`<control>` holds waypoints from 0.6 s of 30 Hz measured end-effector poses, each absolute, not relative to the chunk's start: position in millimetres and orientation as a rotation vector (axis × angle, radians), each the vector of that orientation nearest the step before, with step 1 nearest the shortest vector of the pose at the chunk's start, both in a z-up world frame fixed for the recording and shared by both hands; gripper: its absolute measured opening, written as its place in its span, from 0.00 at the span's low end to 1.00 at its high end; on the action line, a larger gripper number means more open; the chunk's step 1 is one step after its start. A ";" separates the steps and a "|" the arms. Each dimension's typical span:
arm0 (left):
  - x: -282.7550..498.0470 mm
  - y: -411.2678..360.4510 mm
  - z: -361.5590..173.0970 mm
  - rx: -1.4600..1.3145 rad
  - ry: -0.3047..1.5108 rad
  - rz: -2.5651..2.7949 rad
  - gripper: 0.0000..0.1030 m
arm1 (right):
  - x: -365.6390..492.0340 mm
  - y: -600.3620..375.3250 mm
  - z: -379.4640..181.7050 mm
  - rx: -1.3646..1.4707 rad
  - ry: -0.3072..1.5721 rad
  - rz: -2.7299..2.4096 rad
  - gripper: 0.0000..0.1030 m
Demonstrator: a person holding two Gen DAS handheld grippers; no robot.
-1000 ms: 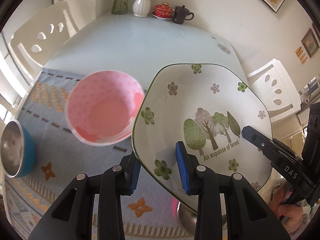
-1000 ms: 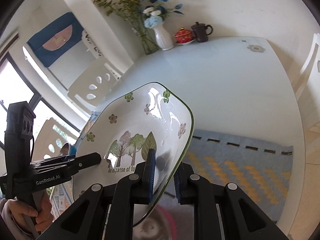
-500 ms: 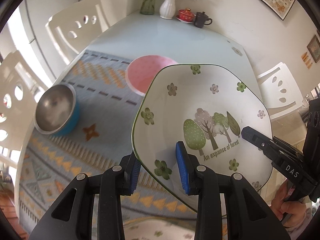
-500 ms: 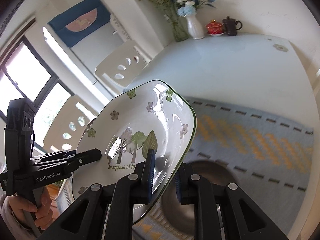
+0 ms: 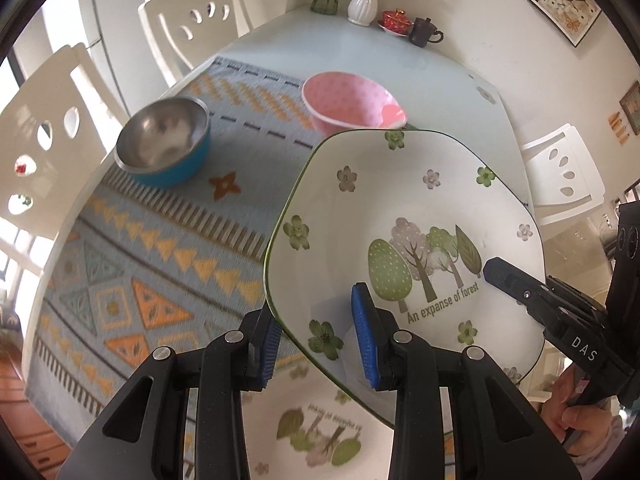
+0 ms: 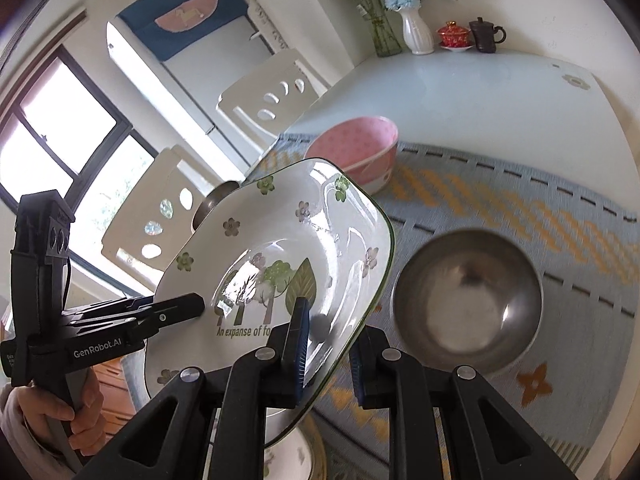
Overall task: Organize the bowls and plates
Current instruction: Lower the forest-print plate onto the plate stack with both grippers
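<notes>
You are carrying the forest-print plate [image 5: 404, 236] between both grippers, clear of the table. Over the last second the pair has swept it across the patterned table runner [image 5: 160, 272]: the pink bowl [image 5: 352, 106], which sat right beside the plate's edge, now lies back at 12 o'clock from it, and the blue-sided steel bowl [image 5: 164, 140] has slid to about 10 o'clock. A second plate with the same tree print [image 5: 320, 436] has come into view directly beneath, at 6 o'clock, so this looks like the run-in to stacking plate on plate.

Your left gripper [image 5: 320, 344] is clamped on the plate's near-left rim, one blue pad above and one below. Your right gripper [image 6: 328, 344] pinches the opposite rim the same way, nearly closed on the thin edge.

All containers appear empty: the pink bowl, the blue-sided bowl, and the plain steel bowl [image 6: 468, 300] at 3 o'clock of the plate in the right wrist view, which shows only a blurred reflection inside.
</notes>
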State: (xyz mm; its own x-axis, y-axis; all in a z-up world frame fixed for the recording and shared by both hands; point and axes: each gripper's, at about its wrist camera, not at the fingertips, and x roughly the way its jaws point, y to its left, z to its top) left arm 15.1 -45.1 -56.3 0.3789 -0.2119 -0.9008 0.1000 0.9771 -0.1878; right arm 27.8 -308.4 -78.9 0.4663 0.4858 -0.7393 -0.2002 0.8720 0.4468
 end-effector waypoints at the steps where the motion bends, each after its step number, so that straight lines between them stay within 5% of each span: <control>1: 9.2 -42.5 -56.7 -0.112 1.166 -0.197 0.30 | 22.1 -305.9 -78.5 0.314 1.006 0.434 0.18; 18: -44.3 -15.6 -62.7 -0.145 1.200 -0.169 0.29 | -23.4 -278.0 -82.2 0.286 1.062 0.471 0.18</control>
